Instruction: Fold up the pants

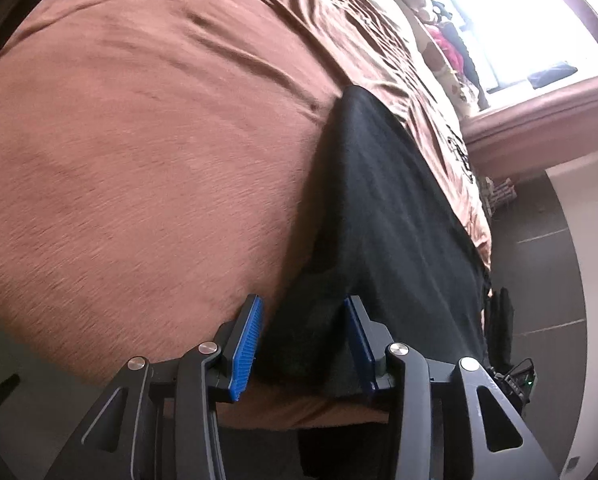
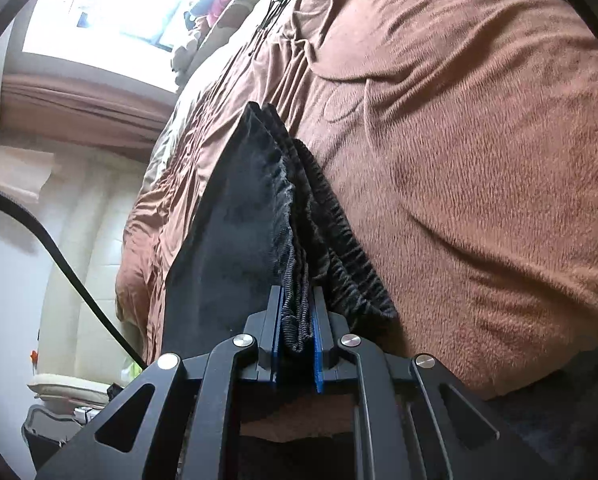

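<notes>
While pants (image 2: 259, 208) lie, brown blanket (image 2: 479, 160) surrounds.

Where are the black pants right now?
The black pants lie on the brown blanket near the bed's edge; the right gripper pinches their stretchy waistband, and the open left gripper straddles the other end.

Bed cover: a brown fleece blanket (image 1: 159, 160) spreads over the bed, smooth in the middle and creased toward the far edge.
Window: a bright, washed-out window (image 1: 519, 20) sits beyond the bed, with a pinkish-brown frame (image 1: 539, 120) below it.
Floor: dark tiles (image 1: 539, 248) run beside the bed.
Cable: a black cable (image 2: 59, 252) curves across a pale wall (image 2: 11, 280).
</notes>
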Motion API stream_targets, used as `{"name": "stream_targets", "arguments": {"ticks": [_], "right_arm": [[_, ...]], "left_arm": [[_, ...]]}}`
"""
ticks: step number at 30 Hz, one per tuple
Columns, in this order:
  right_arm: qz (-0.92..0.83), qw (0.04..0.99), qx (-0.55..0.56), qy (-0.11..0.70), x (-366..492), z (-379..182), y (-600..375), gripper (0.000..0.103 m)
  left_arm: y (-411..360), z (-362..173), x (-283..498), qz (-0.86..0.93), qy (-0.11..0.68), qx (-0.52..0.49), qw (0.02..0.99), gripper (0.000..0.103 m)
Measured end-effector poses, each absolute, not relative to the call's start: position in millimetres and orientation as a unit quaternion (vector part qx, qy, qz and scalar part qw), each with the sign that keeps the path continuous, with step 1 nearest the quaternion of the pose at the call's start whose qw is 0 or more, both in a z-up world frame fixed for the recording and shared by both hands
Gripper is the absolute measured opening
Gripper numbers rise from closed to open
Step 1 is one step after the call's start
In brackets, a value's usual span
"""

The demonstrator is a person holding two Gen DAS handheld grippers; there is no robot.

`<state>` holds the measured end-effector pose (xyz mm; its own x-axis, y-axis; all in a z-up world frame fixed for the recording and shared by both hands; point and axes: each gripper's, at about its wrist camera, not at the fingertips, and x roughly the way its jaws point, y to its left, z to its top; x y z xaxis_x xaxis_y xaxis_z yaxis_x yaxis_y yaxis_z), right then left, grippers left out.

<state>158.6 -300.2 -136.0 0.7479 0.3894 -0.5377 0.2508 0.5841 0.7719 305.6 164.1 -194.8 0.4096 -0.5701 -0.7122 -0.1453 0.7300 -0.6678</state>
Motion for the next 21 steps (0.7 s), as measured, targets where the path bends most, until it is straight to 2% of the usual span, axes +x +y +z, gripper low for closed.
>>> {"name": "stream_targets", "arguments": {"ticks": [10,11,13,14,15,21], "right_arm": [[0.049,0.824,0.430,0.365,145.3,-134.4,-294.0,0.013],[0.051,0.827,0.422,0.367,142.6,-132.8,-292.9,0.016],[0.060,0.836,0.402,0.369,135.6,-127.5,-288.5,0.035],[0.062,0.841,0.393,0.367,130.2,-125.0,-285.8,0.050],[0.065,0.844,0.388,0.365,125.6,-123.2,-284.2,0.059],[0.063,0.838,0.404,0.362,109.8,-133.5,-285.2,0.061]], "left_arm": [[165.1,-206.0,311.2,-0.179,0.523,-0.385,0.739,0.044],[166.2,-206.4,309.3,-0.183,0.522,-0.390,0.736,0.044],[167.1,-206.0,305.9,-0.187,0.521,-0.395,0.733,0.045],[166.9,-205.4,304.9,-0.189,0.520,-0.396,0.733,0.044],[166.6,-204.6,303.3,-0.191,0.517,-0.399,0.733,0.044],[165.2,-206.4,302.9,-0.193,0.513,-0.403,0.733,0.045]]}}
